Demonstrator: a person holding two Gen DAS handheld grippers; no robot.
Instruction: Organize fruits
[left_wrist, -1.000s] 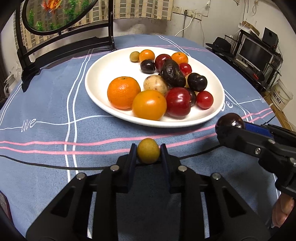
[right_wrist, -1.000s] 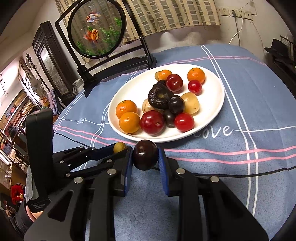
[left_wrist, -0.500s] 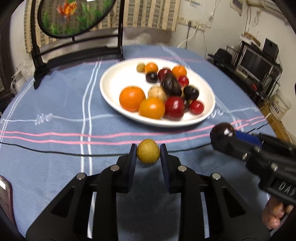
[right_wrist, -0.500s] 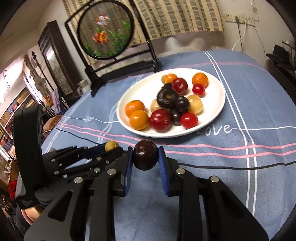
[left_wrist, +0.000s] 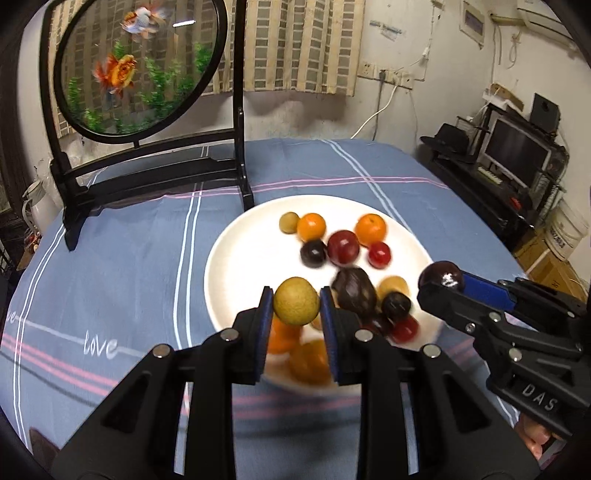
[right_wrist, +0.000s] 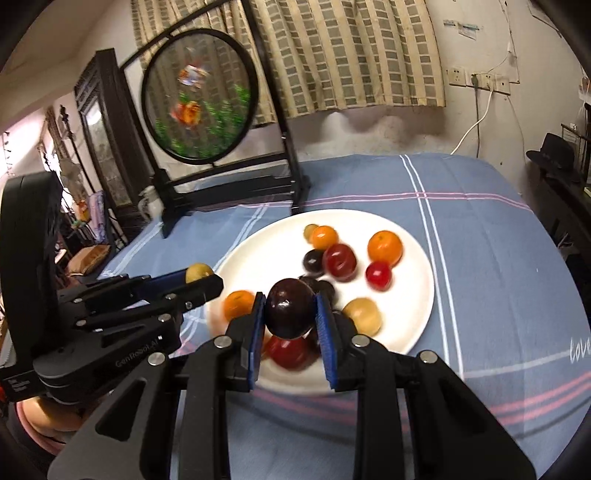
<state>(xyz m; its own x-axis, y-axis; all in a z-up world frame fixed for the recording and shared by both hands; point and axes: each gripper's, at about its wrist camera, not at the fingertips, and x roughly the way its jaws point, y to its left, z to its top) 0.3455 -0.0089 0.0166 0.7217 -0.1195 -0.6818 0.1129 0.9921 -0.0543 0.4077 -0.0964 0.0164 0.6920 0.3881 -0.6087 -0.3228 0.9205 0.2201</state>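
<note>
With both fruits carried above the plate (left_wrist: 236, 243), left gripper (left_wrist: 296, 306) pinches a yellow fruit (left_wrist: 295, 301), right gripper (right_wrist: 290, 312) a dark plum (right_wrist: 290, 308), likely to join the pile.

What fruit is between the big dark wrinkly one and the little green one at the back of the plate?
A small dark plum, seen in the left wrist view.

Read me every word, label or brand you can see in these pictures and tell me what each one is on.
"love": stitched on the blue tablecloth; it shows again, cut off, at the edge of the right wrist view.
"DAS": on the right gripper body.
"GenRobot.AI": apparently, on the left gripper body; blurred.
Wall papers and white bucket: print too small.
</note>
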